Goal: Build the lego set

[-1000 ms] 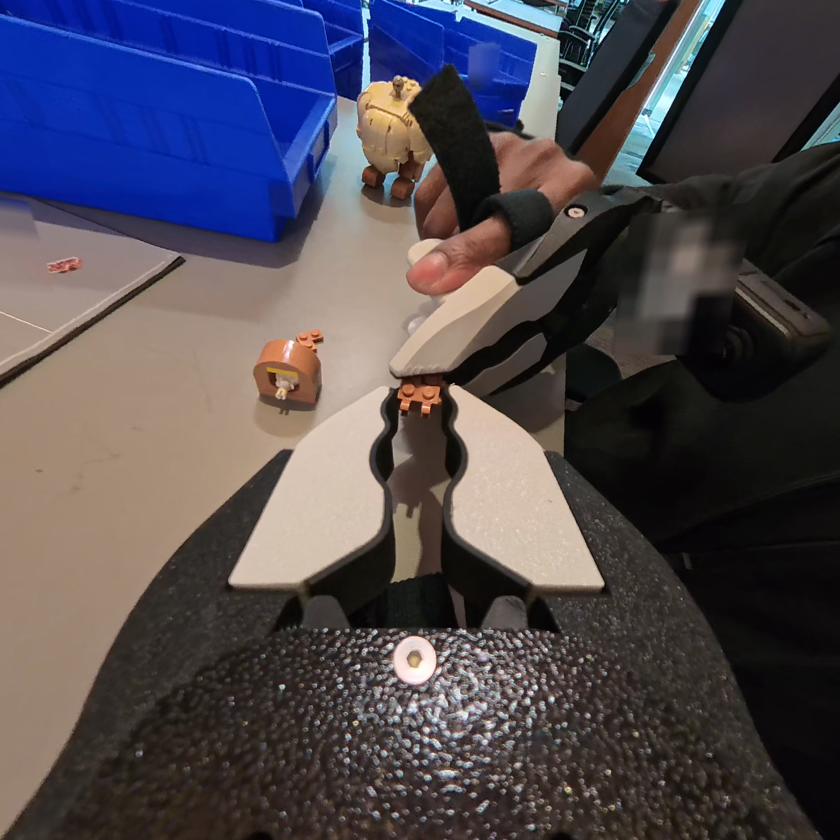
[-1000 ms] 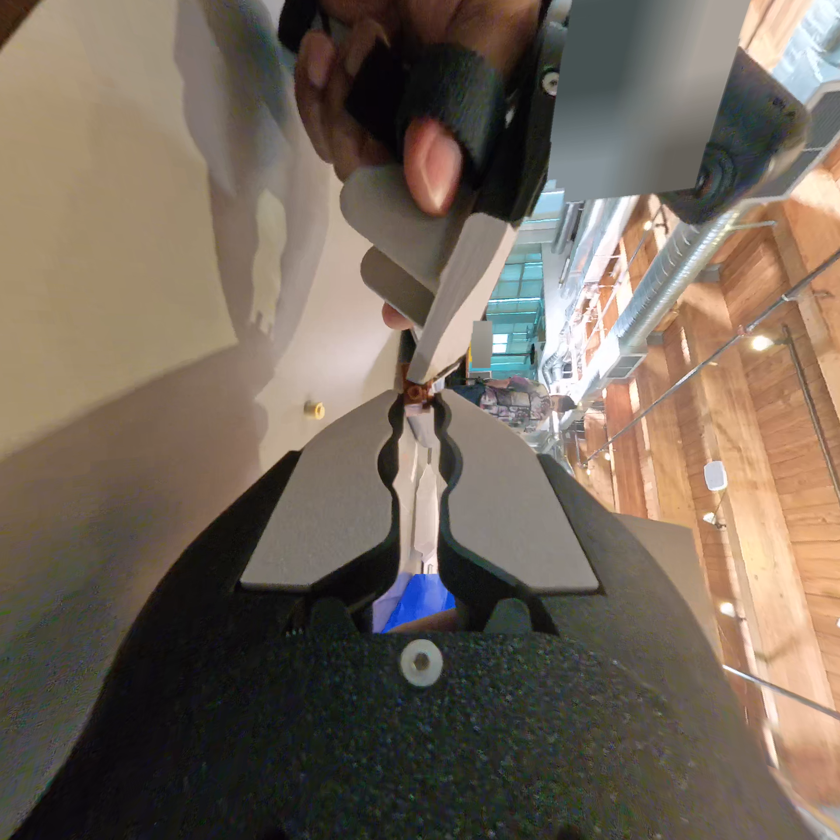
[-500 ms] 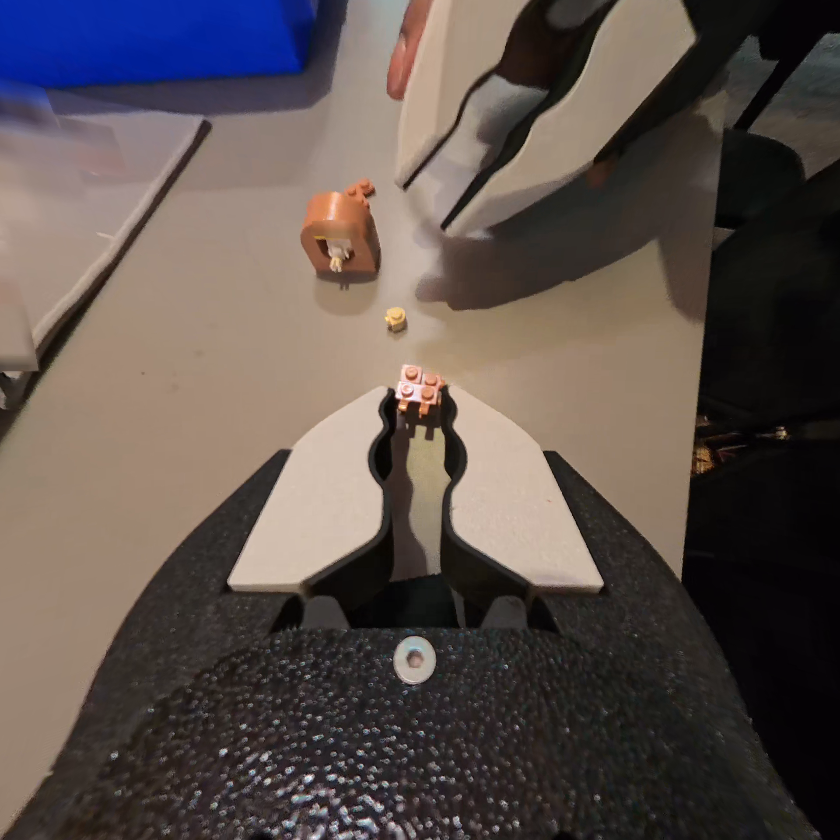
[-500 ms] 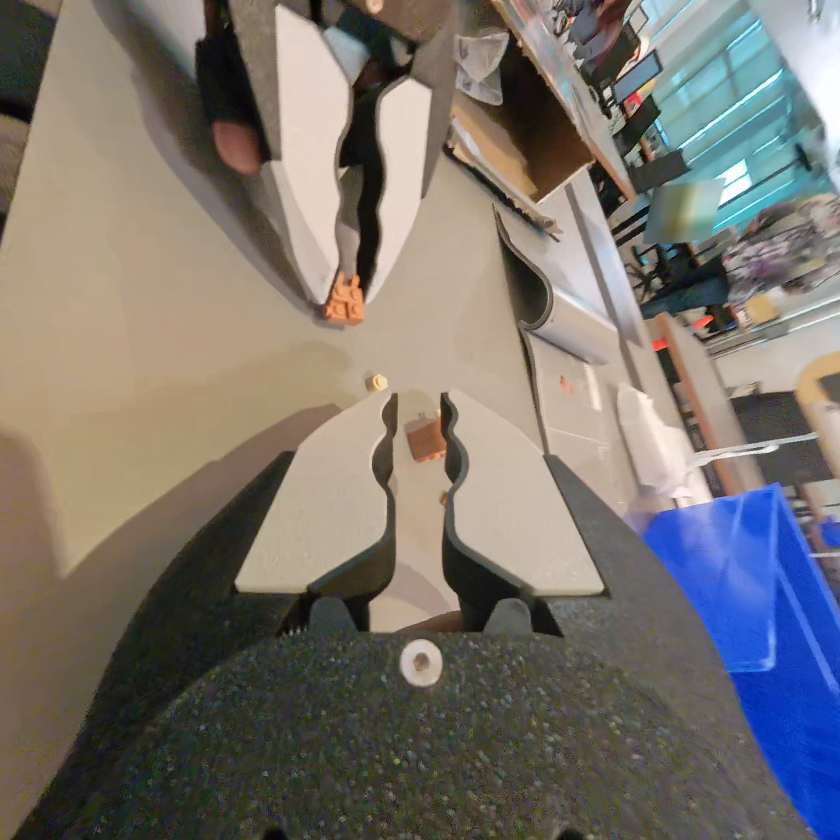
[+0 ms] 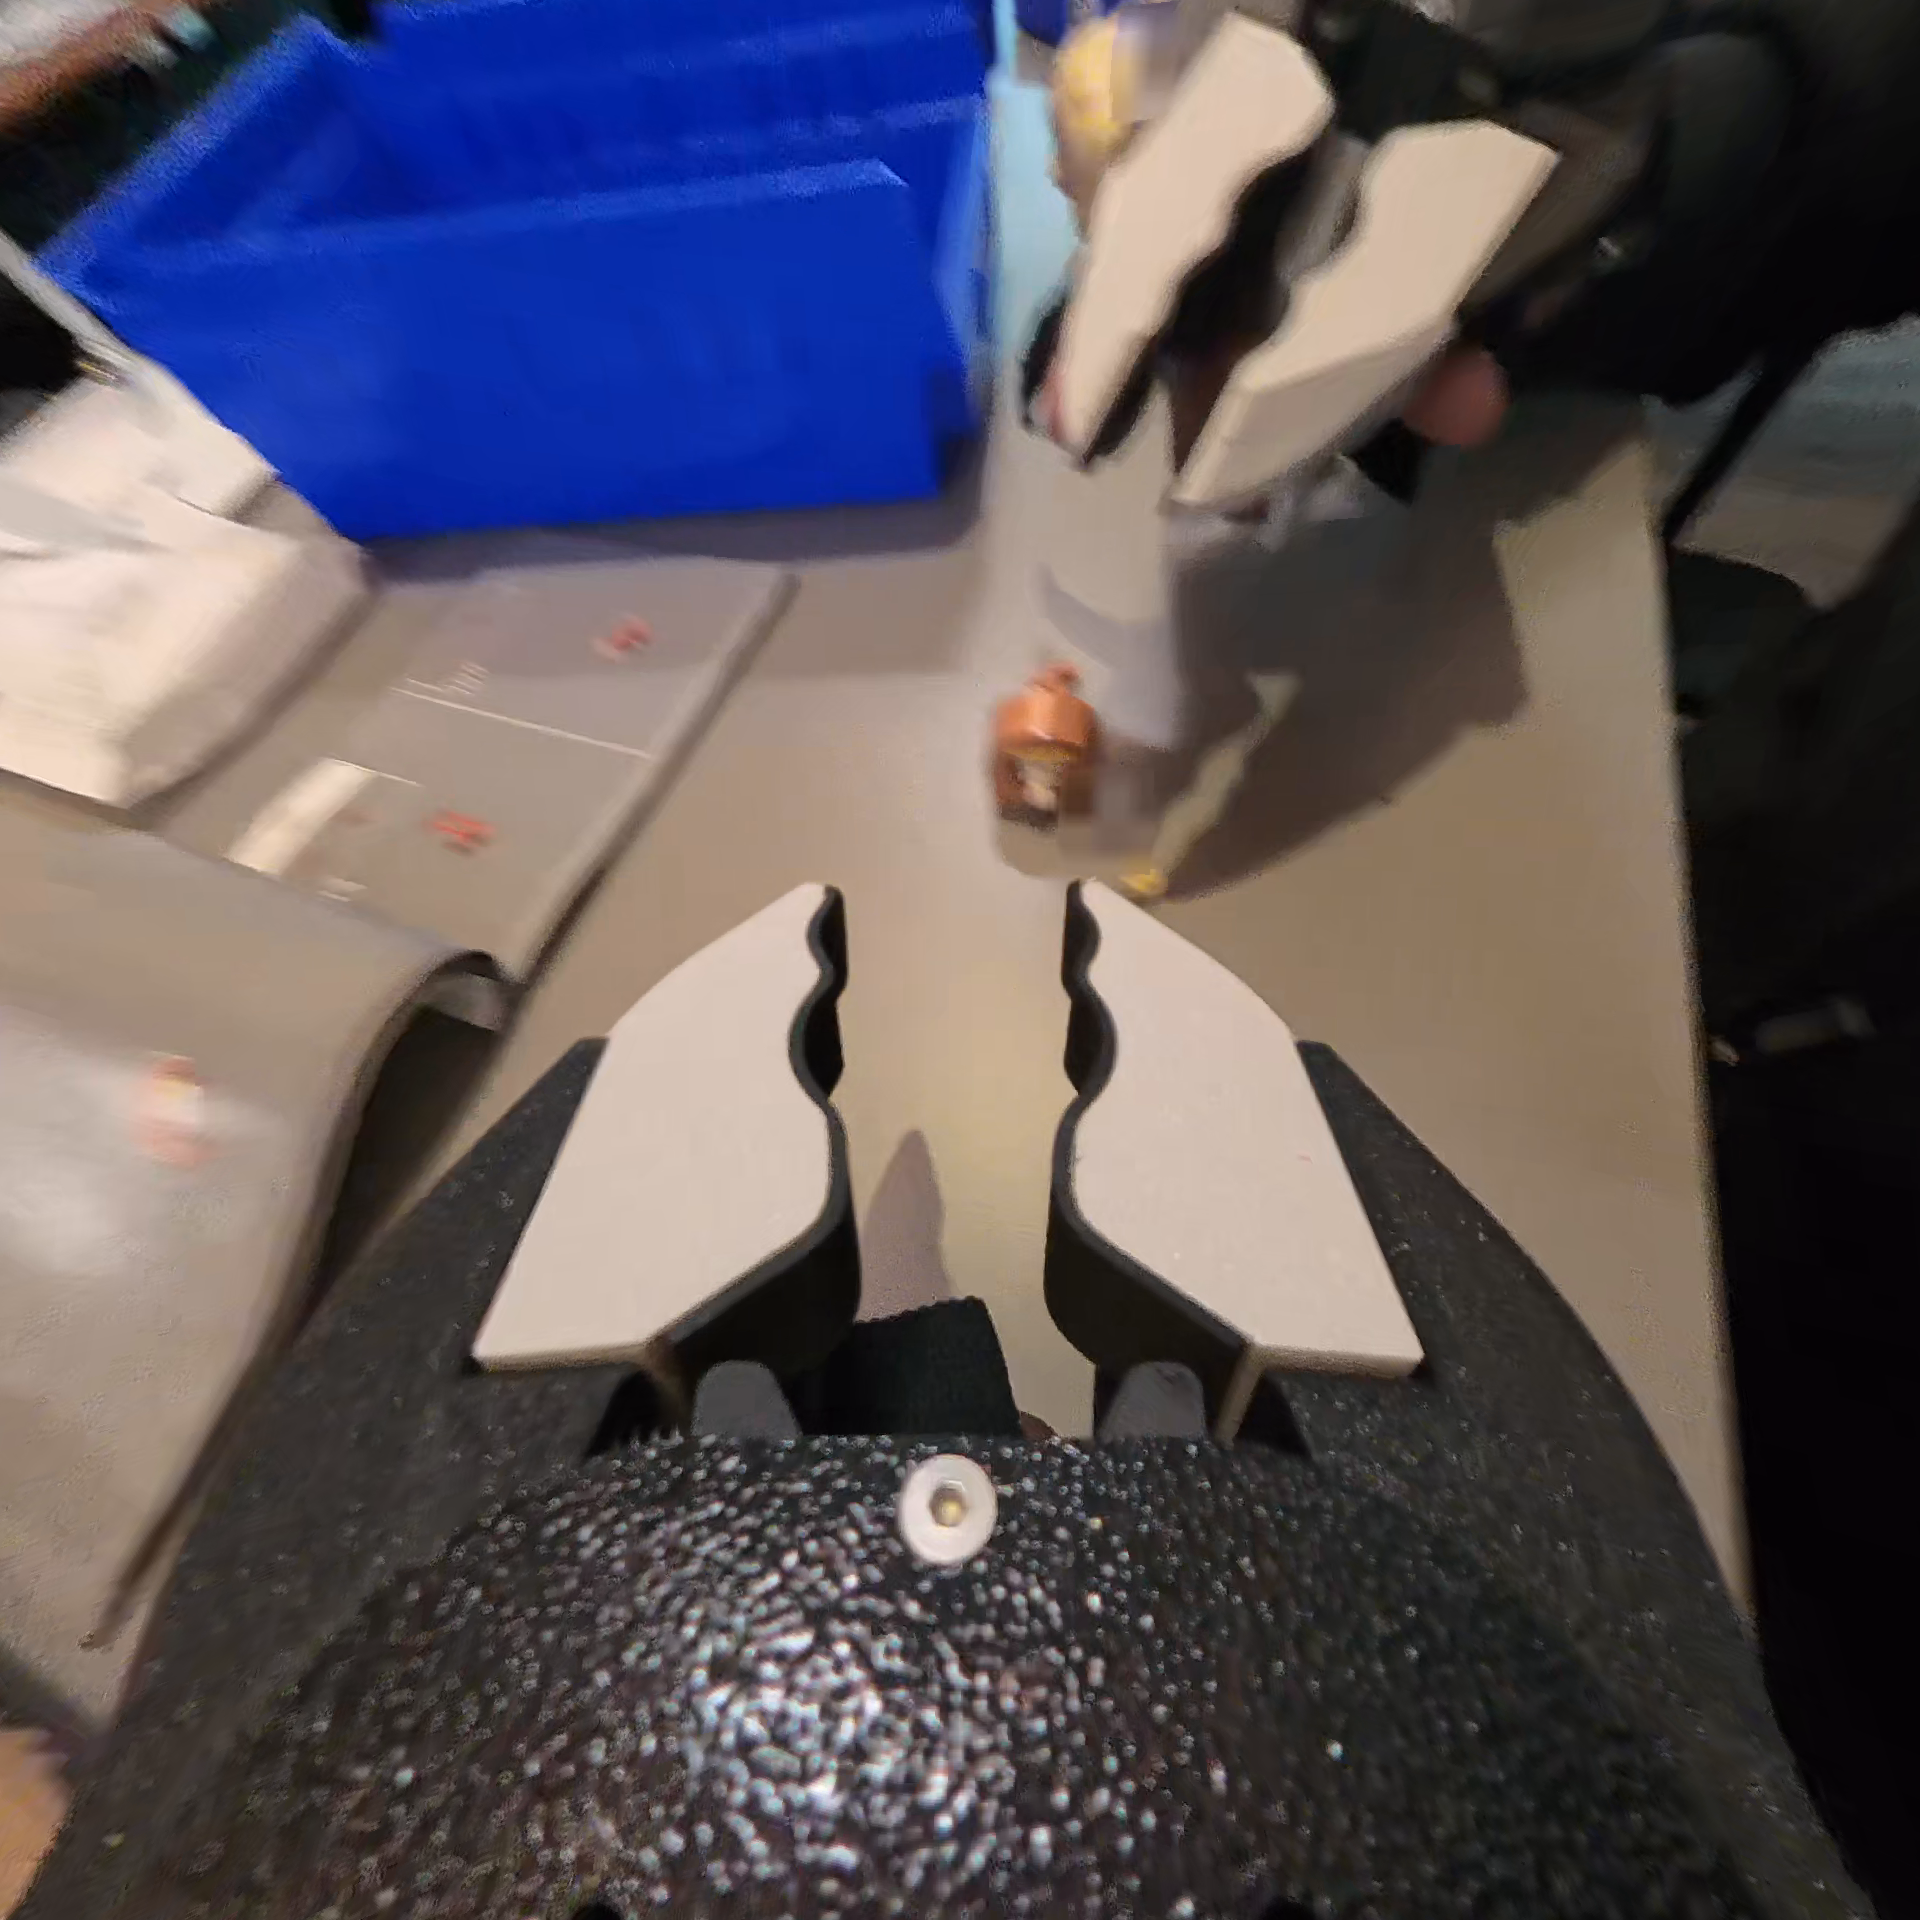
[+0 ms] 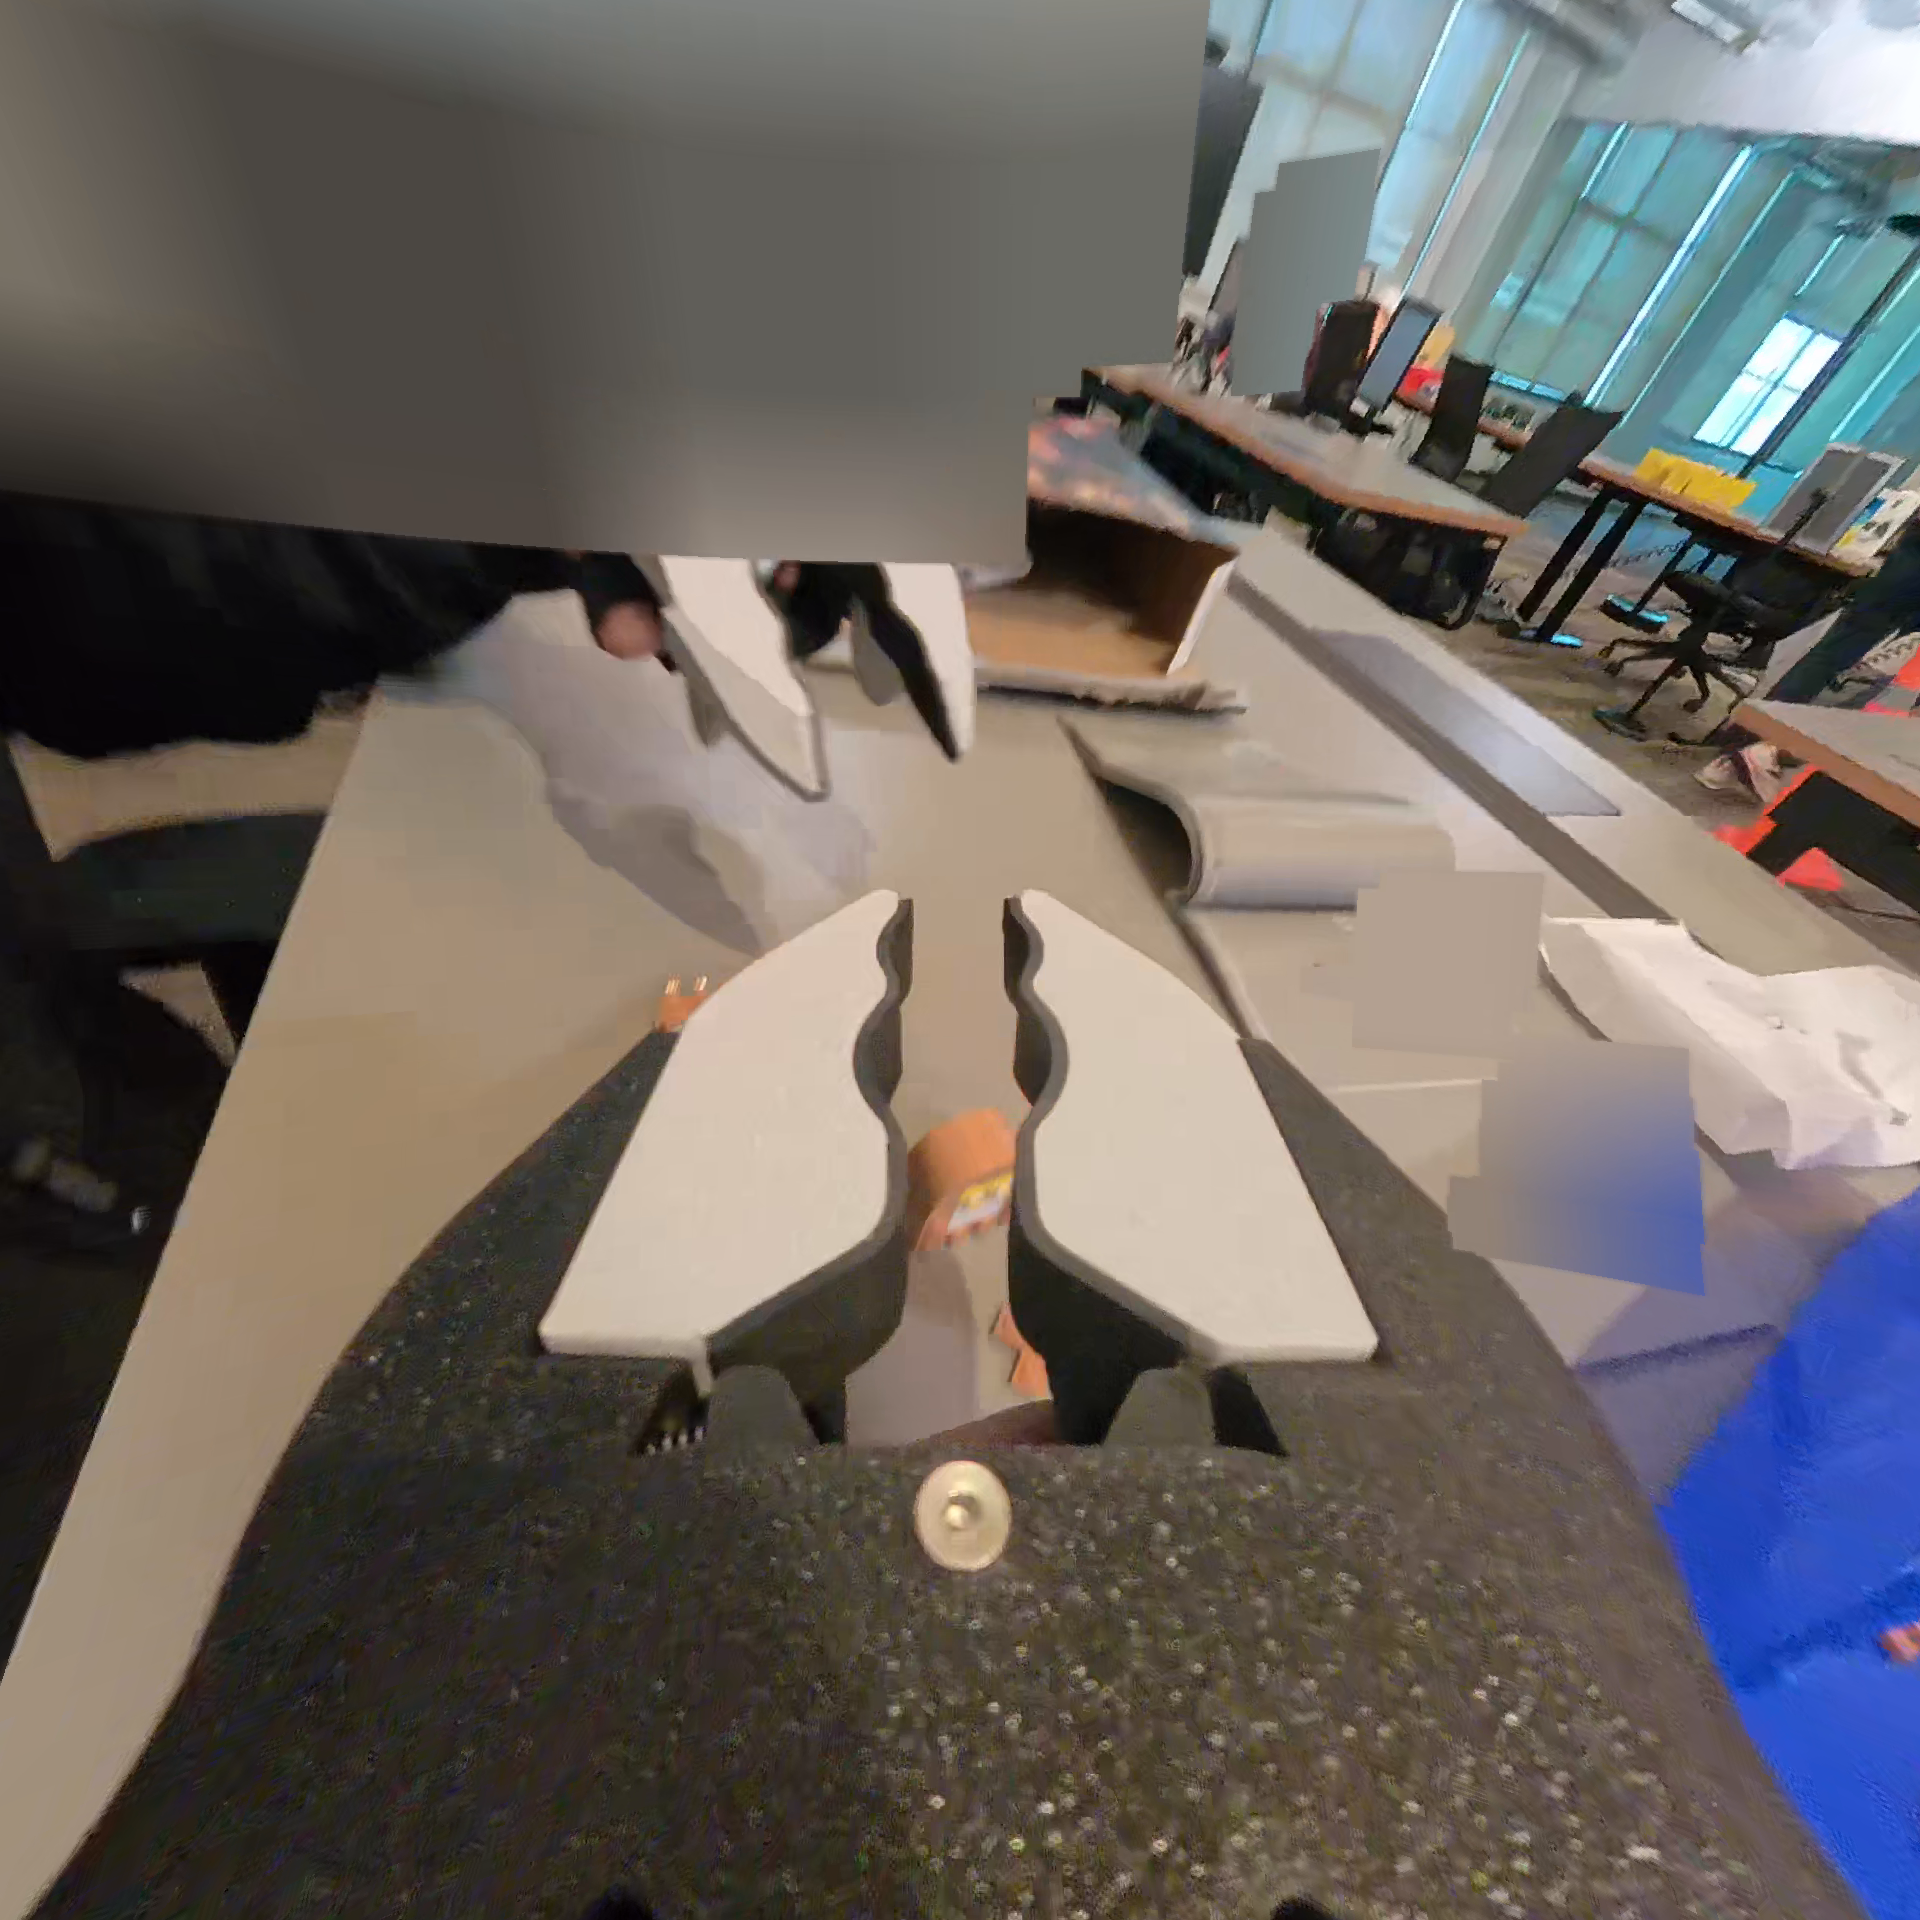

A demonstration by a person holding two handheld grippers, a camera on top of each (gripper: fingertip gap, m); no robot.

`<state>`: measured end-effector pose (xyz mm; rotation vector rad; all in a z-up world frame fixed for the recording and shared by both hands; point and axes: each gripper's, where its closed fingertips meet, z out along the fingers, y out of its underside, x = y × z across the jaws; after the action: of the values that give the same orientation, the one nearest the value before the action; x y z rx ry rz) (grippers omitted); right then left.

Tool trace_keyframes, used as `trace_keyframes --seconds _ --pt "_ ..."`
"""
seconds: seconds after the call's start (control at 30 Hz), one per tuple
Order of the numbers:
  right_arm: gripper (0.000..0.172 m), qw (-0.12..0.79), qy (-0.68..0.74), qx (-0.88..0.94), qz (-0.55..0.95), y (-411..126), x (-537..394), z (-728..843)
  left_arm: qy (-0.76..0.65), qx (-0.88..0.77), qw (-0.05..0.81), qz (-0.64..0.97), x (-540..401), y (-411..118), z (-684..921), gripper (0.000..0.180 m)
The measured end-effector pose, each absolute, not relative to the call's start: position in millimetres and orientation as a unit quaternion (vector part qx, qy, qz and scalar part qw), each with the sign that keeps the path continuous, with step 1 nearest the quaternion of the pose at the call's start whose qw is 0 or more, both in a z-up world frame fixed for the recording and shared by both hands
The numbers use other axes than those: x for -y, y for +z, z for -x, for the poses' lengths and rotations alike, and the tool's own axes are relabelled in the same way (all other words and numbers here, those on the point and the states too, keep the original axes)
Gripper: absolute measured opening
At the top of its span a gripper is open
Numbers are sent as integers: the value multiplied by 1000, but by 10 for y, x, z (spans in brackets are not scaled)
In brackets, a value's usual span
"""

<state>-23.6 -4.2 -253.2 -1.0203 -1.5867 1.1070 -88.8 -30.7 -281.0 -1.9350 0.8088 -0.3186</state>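
Observation:
My left gripper point(image 5: 951, 904) is open and empty above the grey table point(image 5: 852, 790). A brown brick assembly point(image 5: 1044, 753) lies on the table ahead of it, with a tiny yellow piece point(image 5: 1143, 883) by my right fingertip. My right gripper point(image 6: 956, 904) stands a little open with nothing between its pads. The brown assembly point(image 6: 961, 1184) shows on the table below, through the gap between its fingers. A small orange plate piece point(image 6: 681, 1003) lies on the table just left of my right gripper's left finger. Each gripper also shows in the other's view, the right point(image 5: 1138, 468) and the left point(image 6: 883, 769), both empty.
Blue bins point(image 5: 582, 312) stand at the back left, with a tan brick figure point(image 5: 1091, 94) beside them. A grey mat point(image 5: 468, 748) with a curled edge point(image 6: 1299, 852), white paper point(image 6: 1766, 1039) and a cardboard box point(image 6: 1091, 613) lie along one side. The table edge point(image 5: 1673, 935) runs close on the right. Left tips to right tips: about 8 cm.
My left gripper opened and let go of the small orange plate piece, which now lies on the table. Both grippers drew apart; the right one moved over the brown assembly.

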Motion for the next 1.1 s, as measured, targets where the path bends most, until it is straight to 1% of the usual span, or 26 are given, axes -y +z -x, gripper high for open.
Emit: trace_keyframes --seconds 0.07,0.17,0.33,0.43,0.5,0.6,0.73,0.87,0.97,1.1 --pt "17 466 476 620 414 -2395 -23 321 -108 -318 516 788 -11 -2636 1044 39" --pt "18 478 482 604 418 -2331 -99 458 -75 -314 520 791 -512 -2565 1159 39" --pt "15 532 453 598 393 -2384 -175 490 -19 -352 508 786 -1161 -2700 1112 39" --pt "12 550 436 603 379 -2404 -184 406 -35 -327 497 803 -1432 -2857 1029 36" --pt "11 545 435 609 377 -2448 -177 363 -54 -331 455 825 -1478 -3042 964 37" --pt "11 540 433 622 367 -2504 -144 313 -78 -330 440 832 -1447 -3169 839 35" --pt "10 513 446 631 374 -2628 -106 308 -73 -329 441 832 -1439 -3274 740 33" --pt "10 505 473 611 384 -2575 -175 277 -75 -341 422 837 -1469 -3421 683 33" --pt "10 496 490 594 401 -2545 -266 267 -96 -337 422 836 -1525 -3419 583 33" --pt "10 493 497 589 404 -2535 -298 259 -78 -354 430 827 -1593 -3406 468 34"
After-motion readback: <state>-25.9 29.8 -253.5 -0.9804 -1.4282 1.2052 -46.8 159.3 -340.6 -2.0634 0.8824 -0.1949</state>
